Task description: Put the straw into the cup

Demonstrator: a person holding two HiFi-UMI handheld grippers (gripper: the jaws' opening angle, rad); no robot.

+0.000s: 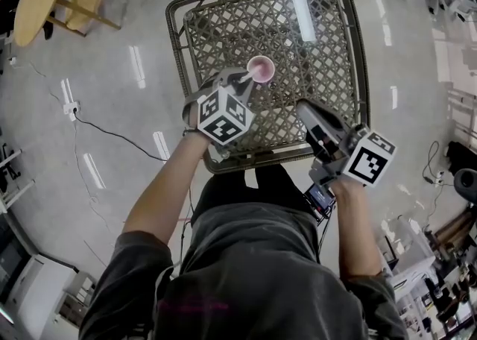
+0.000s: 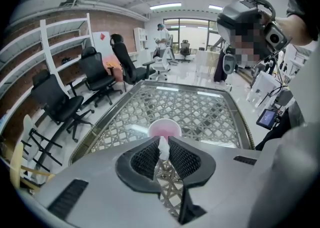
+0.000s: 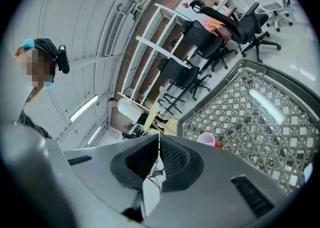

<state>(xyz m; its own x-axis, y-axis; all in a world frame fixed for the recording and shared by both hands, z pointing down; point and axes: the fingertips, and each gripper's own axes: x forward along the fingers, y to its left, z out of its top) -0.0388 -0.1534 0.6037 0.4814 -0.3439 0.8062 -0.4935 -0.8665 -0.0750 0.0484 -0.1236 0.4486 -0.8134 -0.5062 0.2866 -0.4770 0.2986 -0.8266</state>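
Left gripper (image 2: 163, 142): the black ribbed pads are clamped on a thin white straw (image 2: 163, 148), which stands upright between the jaw tips. A round pink cup (image 2: 164, 128) stands just beyond and below the tips, near the centre of the table (image 2: 200, 109), a square lattice frame under a glossy top. Right gripper (image 3: 157, 139): the jaws are together and empty, over the table's near right edge. Each gripper carries a cube with black-and-white square markers.
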